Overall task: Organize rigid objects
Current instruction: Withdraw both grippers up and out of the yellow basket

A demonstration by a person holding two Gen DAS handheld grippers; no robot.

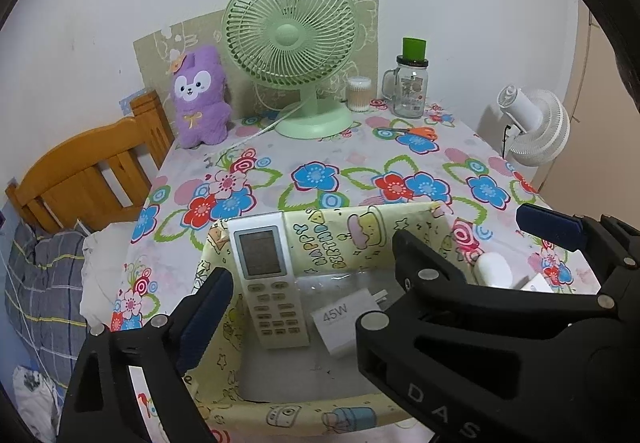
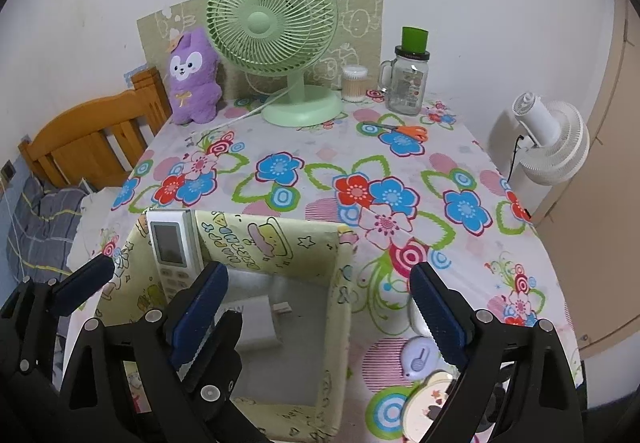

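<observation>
Fans: I count two, one green desk fan point(image 1: 290, 55) and one white fan point(image 1: 534, 125) off the table's right edge.
Plush toys: one, purple point(image 1: 200, 97).
Storage boxes: one, with yellow cartoon print point(image 2: 256, 239).
Remote controls: I see one point(image 1: 266, 275), leaning inside the box.
Chargers: one white block marked 45W point(image 1: 340, 323), in the box.
Glass jars: one, with a green cap point(image 1: 410, 87).
Cotton swab tubs: one point(image 1: 359, 93).
Scissors: one pair, orange handles point(image 2: 404, 131).
Small white items beside the box: I make out three in the right wrist view; kind unclear.
</observation>
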